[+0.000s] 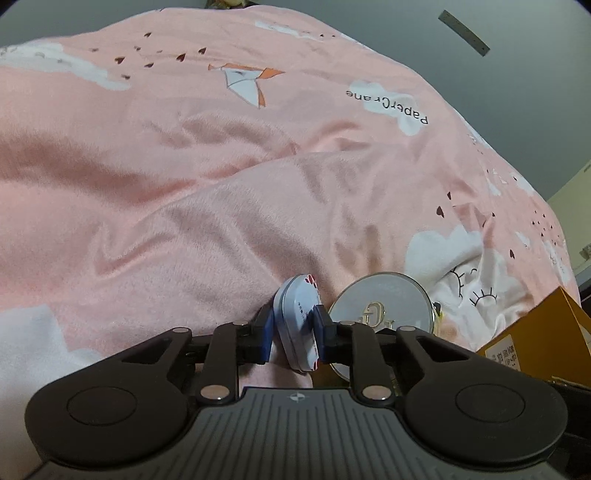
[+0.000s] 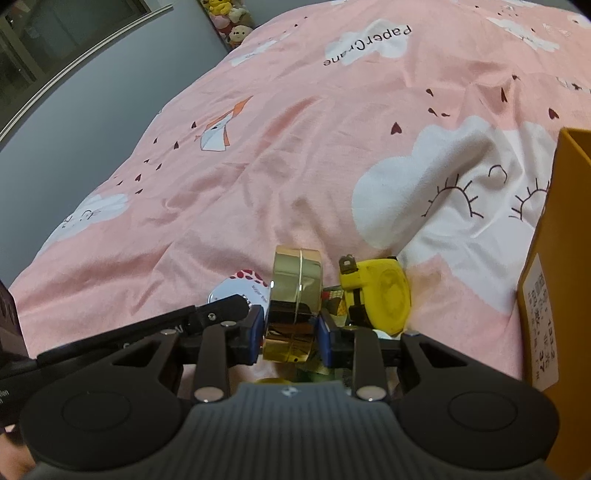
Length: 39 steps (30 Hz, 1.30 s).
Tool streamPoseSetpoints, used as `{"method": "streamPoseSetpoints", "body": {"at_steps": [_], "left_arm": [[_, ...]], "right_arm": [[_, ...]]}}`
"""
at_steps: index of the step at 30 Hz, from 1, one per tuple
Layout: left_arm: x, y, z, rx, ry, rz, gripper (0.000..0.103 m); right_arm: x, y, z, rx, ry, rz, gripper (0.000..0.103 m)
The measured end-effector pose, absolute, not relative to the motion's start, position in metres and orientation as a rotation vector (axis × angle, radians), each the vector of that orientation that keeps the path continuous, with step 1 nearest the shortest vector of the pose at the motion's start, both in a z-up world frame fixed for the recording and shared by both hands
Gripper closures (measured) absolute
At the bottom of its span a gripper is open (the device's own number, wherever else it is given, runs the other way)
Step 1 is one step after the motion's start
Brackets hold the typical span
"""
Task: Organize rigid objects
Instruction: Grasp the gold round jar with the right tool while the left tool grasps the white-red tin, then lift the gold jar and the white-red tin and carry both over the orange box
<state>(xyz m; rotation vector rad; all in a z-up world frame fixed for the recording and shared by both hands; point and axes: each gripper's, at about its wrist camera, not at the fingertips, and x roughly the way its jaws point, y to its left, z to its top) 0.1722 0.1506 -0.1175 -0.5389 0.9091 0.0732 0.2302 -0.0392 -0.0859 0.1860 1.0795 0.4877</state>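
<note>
In the left wrist view my left gripper (image 1: 293,330) is shut on a small pale blue tin (image 1: 297,325) with red marks, held on edge above the pink bedspread. A round silver-lidded gold case (image 1: 384,304) shows just right of it. In the right wrist view my right gripper (image 2: 291,326) is shut on that round gold case (image 2: 295,295), held on edge. A yellow tape measure (image 2: 380,291) lies just right of it. The blue tin's white lid (image 2: 240,288) and the left gripper's black finger (image 2: 207,314) show to the left.
A pink bedspread (image 1: 221,166) with cloud and paper-crane prints covers the bed. An orange cardboard box (image 2: 554,277) stands at the right, also in the left wrist view (image 1: 535,339). Stuffed toys (image 2: 229,18) sit beyond the bed's far edge.
</note>
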Motion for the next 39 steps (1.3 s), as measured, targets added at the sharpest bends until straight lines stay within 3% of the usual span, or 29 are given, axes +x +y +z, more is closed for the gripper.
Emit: {"method": "streamPoseSetpoints", "body": {"at_steps": [10, 15, 39], "left_arm": [[0.167, 0.147, -0.118, -0.574, 0.864, 0.11, 0.079], [0.154, 0.134, -0.1, -0.5, 0.819, 0.117, 0.084], [0.108, 0.066, 0.012, -0.412, 0.644, -0.074, 0.084]], "right_arm": [[0.223, -0.038, -0.079, 0.17, 1.051, 0.486, 0.075], [0.21, -0.042, -0.062, 0.128, 0.998, 0.476, 0.076], [0.158, -0.136, 0.049, 0.152, 0.796, 0.452, 0.076]]}}
